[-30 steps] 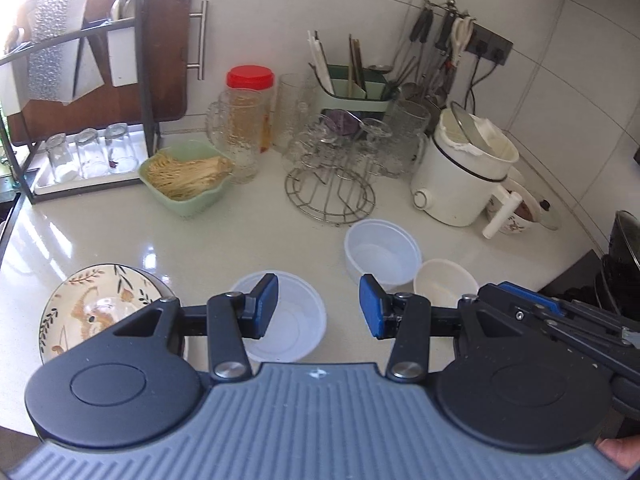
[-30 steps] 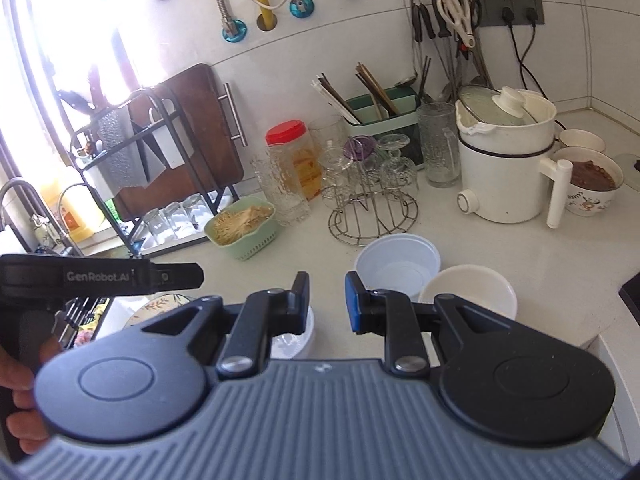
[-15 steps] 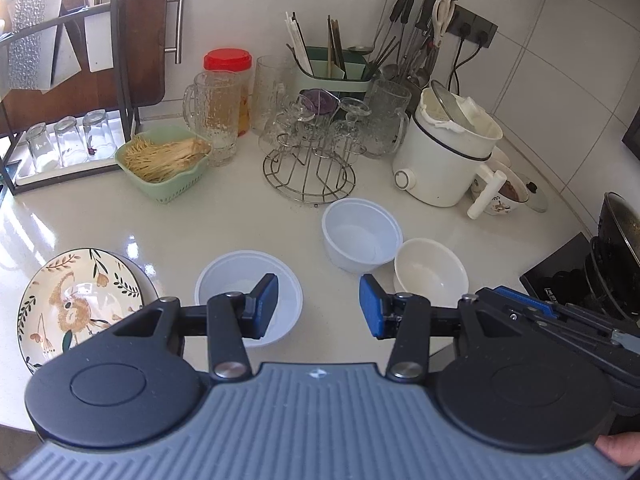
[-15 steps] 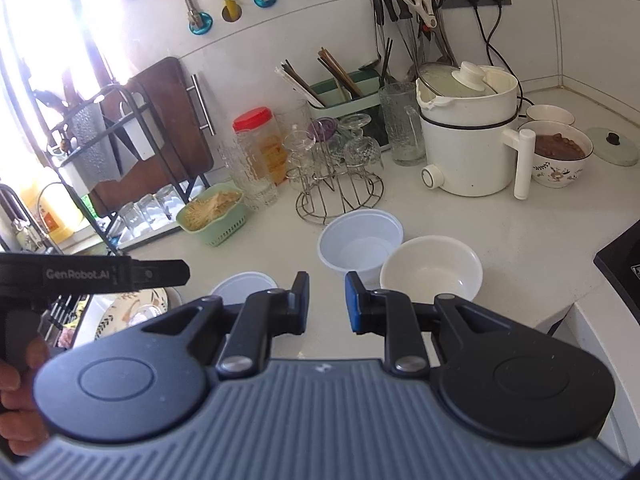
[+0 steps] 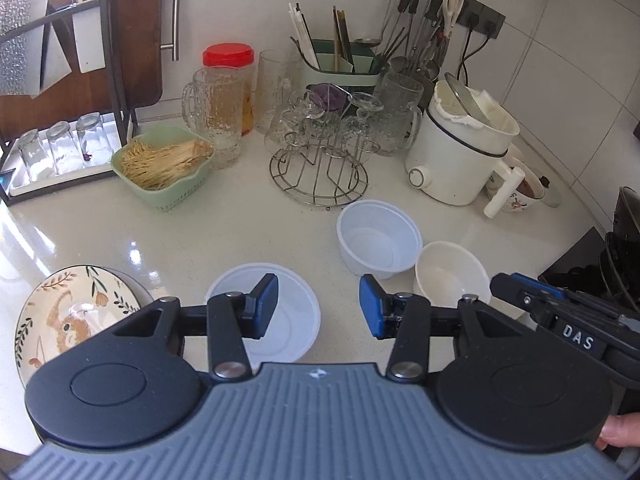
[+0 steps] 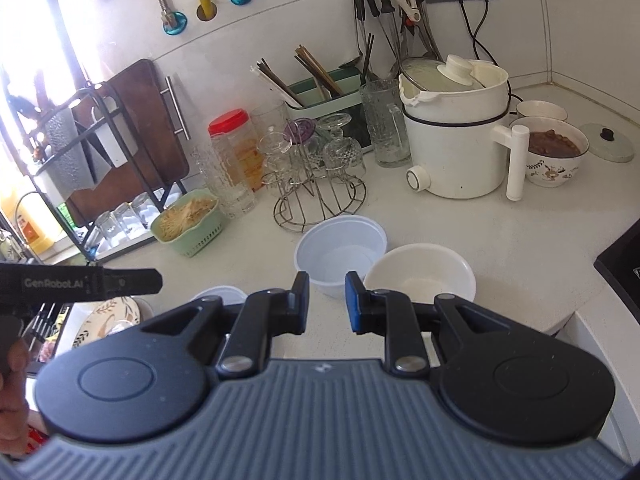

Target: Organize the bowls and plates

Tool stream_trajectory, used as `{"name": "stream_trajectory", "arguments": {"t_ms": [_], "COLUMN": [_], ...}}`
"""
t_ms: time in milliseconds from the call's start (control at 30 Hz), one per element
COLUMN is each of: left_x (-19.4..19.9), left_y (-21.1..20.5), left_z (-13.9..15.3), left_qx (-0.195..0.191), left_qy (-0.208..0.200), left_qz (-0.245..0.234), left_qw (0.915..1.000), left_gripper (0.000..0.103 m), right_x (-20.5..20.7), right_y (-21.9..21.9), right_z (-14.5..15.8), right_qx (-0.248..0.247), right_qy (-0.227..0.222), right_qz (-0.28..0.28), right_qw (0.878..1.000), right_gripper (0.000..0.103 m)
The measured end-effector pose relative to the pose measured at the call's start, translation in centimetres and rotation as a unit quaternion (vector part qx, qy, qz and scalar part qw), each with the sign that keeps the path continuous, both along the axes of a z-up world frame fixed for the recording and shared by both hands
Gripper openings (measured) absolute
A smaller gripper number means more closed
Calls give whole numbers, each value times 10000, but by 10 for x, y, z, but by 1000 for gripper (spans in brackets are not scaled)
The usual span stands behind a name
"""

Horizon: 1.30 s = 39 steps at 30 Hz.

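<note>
Both hands lower than a second ago; bowls nearer in both views.

Left wrist: left gripper (image 5: 318, 306) apart, empty, above shallow white bowl (image 5: 298, 312); floral plate (image 5: 60, 316) at left.

Right wrist: right gripper (image 6: 327, 300) narrowly parted, nothing between, before plastic bowl (image 6: 340, 254) touching cream bowl (image 6: 420, 276).
</note>
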<state>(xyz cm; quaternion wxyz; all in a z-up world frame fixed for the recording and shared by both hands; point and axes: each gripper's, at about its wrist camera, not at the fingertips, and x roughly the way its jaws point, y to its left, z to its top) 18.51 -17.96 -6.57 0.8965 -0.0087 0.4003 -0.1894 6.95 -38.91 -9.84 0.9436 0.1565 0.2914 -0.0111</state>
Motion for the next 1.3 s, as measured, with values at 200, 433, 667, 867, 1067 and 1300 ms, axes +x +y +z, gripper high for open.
{"name": "stream_trajectory", "arguments": {"t_ms": [200, 433, 667, 867, 1067, 1300], "left_x": [18, 50, 85, 107, 126, 148], "left_y": [-10, -29, -32, -44, -53, -68], "left_z": [-9, -35, -59, -72, -88, -104], "left_qx": [-137, -185, -421, -433, -791, -835], "left_qy": [119, 398, 652, 788, 1136, 1440], "left_qz": [-54, -243, -16, -85, -153, -233], "left_qw": [9998, 9987, 9970, 9959, 9903, 9858], "left_gripper": [51, 56, 56, 56, 55, 55], "right_x": [21, 47, 75, 108, 141, 169], "right_y": [-6, -18, -30, -36, -41, -55], "right_z": [-11, -22, -28, -37, -50, -71], "right_qx": [41, -27, 14, 7, -202, -76], "right_qy": [62, 286, 343, 423, 703, 930], "right_qz": [-40, -14, 82, 105, 102, -50], "right_qw": [10000, 9996, 9994, 9990, 9973, 9956], "right_gripper": [23, 23, 23, 23, 24, 24]}}
